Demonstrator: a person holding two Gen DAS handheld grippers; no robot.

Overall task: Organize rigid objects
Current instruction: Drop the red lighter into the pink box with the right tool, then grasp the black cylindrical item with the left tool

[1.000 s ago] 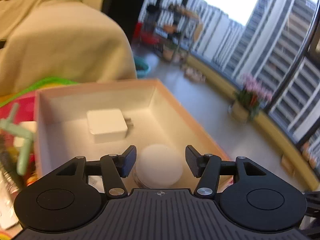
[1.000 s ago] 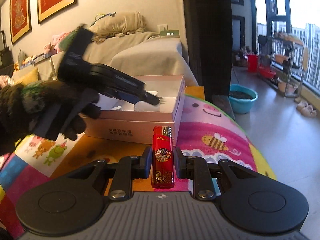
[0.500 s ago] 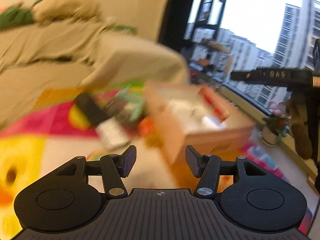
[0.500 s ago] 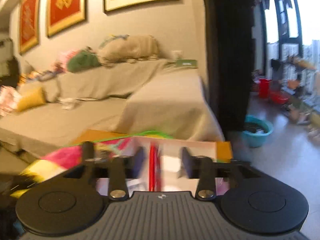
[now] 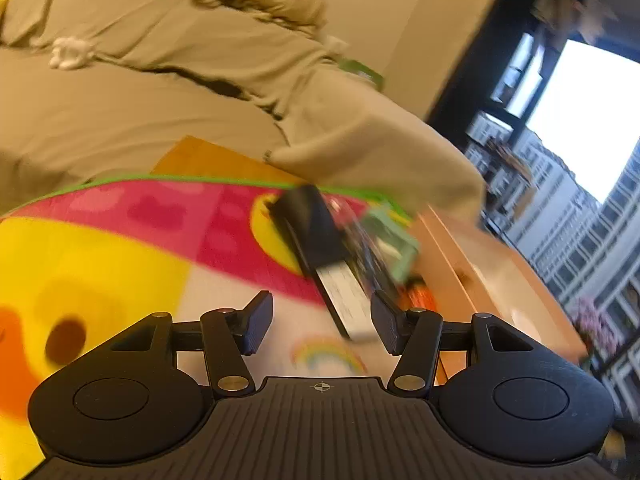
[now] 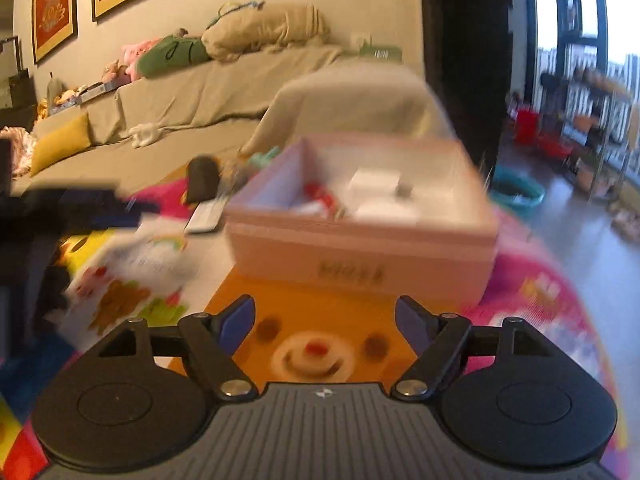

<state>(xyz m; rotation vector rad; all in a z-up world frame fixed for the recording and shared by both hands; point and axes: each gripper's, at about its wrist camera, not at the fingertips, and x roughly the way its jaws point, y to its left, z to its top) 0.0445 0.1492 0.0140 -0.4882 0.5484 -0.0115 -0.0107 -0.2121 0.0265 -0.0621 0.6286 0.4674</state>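
Note:
An open pink box (image 6: 360, 240) sits on the colourful play mat (image 6: 280, 312). A red lighter (image 6: 323, 198) and a white charger (image 6: 376, 182) lie in it. My right gripper (image 6: 325, 308) hovers just in front of the box, jaws opening with nothing between them. My left gripper (image 5: 322, 308) is open and empty over the mat (image 5: 120, 248), left of the same box (image 5: 480, 276). A flat black remote-like object (image 5: 326, 260) with a white label lies just beyond its right finger. Blurred green (image 5: 390, 240) and orange (image 5: 420, 298) items lie between it and the box.
A sofa under a beige cover (image 6: 208, 96) runs behind the mat, with cushions and soft toys on it. The floor drops away right of the mat, towards a teal basin (image 6: 516, 192) and shelves by the window. A dark blurred shape (image 6: 60, 208) at the left is the other gripper.
My right gripper let go of the red lighter, which now lies in the box, and drew back with its jaws apart. My left gripper swung left from above the box to the mat.

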